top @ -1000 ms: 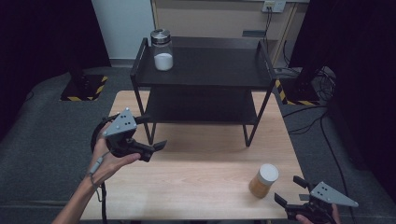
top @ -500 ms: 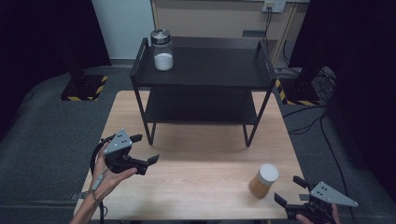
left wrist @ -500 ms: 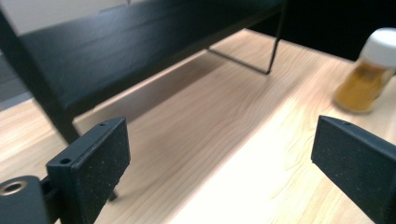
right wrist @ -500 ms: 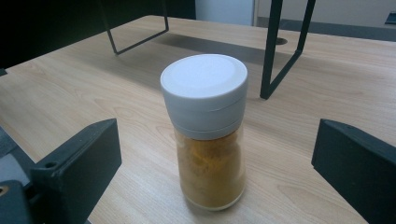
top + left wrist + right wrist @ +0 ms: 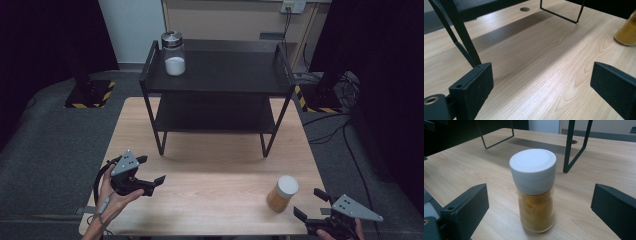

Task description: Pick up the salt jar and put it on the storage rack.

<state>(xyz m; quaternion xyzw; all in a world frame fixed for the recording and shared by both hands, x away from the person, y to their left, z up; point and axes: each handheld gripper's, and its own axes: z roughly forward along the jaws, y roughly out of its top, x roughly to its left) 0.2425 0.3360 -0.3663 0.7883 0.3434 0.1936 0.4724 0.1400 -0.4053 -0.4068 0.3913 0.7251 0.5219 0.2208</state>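
A jar of orange-brown powder with a white cap (image 5: 282,193) (image 5: 534,190) stands upright on the wooden table (image 5: 220,170), near its front right. My right gripper (image 5: 311,206) (image 5: 541,207) is open just behind the jar, jaws wide, the jar standing ahead between them, untouched. My left gripper (image 5: 150,170) (image 5: 541,85) is open and empty, low over the front left of the table, in a hand. The orange jar's base (image 5: 627,32) appears at the far right of the left gripper view. A glass jar of white powder with a metal lid (image 5: 173,53) stands on the top shelf's left corner.
A black two-tier metal shelf rack (image 5: 220,75) stands on the back half of the table; its legs (image 5: 465,42) (image 5: 574,147) rise near both grippers. A round cable hole (image 5: 525,9) lies under the rack. Dark floor and cables surround the table.
My left gripper has drawn back from near the rack's left leg toward the front left of the table, staying open. The right gripper and the orange jar have not moved.
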